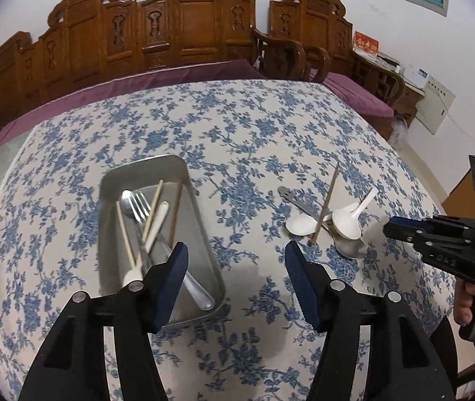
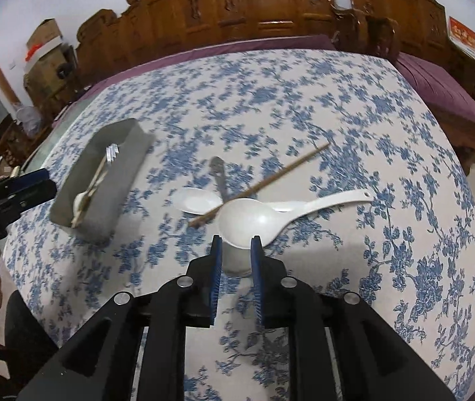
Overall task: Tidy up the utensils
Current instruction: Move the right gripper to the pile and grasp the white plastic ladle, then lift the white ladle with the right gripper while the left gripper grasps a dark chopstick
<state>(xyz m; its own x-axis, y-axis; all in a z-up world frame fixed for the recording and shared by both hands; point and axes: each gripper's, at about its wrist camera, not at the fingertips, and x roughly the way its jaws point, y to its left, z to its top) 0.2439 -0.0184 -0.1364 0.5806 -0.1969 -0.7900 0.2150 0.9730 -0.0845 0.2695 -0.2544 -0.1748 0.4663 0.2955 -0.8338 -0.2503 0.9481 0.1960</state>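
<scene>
A metal tray (image 1: 204,230) on the floral tablecloth holds a fork (image 1: 139,205), a metal spoon, a white spoon and several chopsticks. My left gripper (image 1: 235,257) is open and empty, hovering just right of the tray's near end. To the right lies a pile: a large white spoon (image 2: 254,217), a small white spoon (image 2: 194,200), a brown chopstick (image 2: 264,180) and a metal spoon (image 1: 349,249). My right gripper (image 2: 235,244) is narrowly open and empty, just before the large spoon's bowl. The right gripper also shows in the left wrist view (image 1: 391,229).
The tray also shows in the right wrist view (image 2: 104,187), with my left gripper (image 2: 42,183) at the far left. Carved wooden benches with purple cushions (image 1: 170,77) stand behind the table. The table's right edge (image 1: 438,200) drops to the floor.
</scene>
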